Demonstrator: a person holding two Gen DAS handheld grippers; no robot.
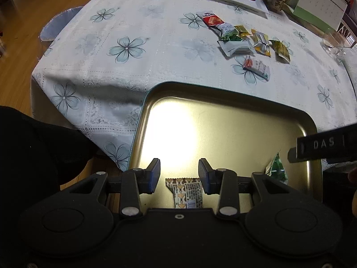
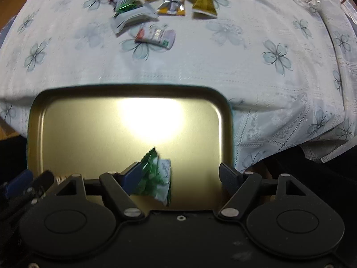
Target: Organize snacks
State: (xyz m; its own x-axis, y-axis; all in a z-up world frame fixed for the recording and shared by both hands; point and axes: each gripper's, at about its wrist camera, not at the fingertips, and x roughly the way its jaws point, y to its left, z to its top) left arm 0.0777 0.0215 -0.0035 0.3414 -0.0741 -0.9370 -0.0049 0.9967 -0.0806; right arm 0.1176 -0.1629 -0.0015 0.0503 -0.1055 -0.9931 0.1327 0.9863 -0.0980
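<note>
Left to right across the scene. A gold tin tray (image 1: 223, 120) overhangs the near edge of the desk (image 1: 133, 67), which is covered with a flower-print cloth; judged from the task, the tray serves as the collecting place, set close to the person so that each snack travels only a short way.

Left claw (image 1: 179, 176): pointed steeply down over the tray's near left part, jaws partly open with nothing between the pads. A patterned brown-and-white packet (image 1: 185, 193) lies flat on the tray floor below the gap, apparently already delivered.

Right claw (image 2: 180, 176): pointed down over the tray's near right part, jaws spread wide. A green-and-white packet (image 2: 156, 176) sits between them, against the left finger (image 2: 131, 175) and well clear of the right one; no pad pressure is evident, so it reads as released. The motion blur leaves it uncertain whether the packet rests fully on the tray.

Farther back, centre to right: a loose cluster of unsorted snack packets (image 1: 245, 42) lies on the cloth well apart from the tray, awaiting collection.
</note>
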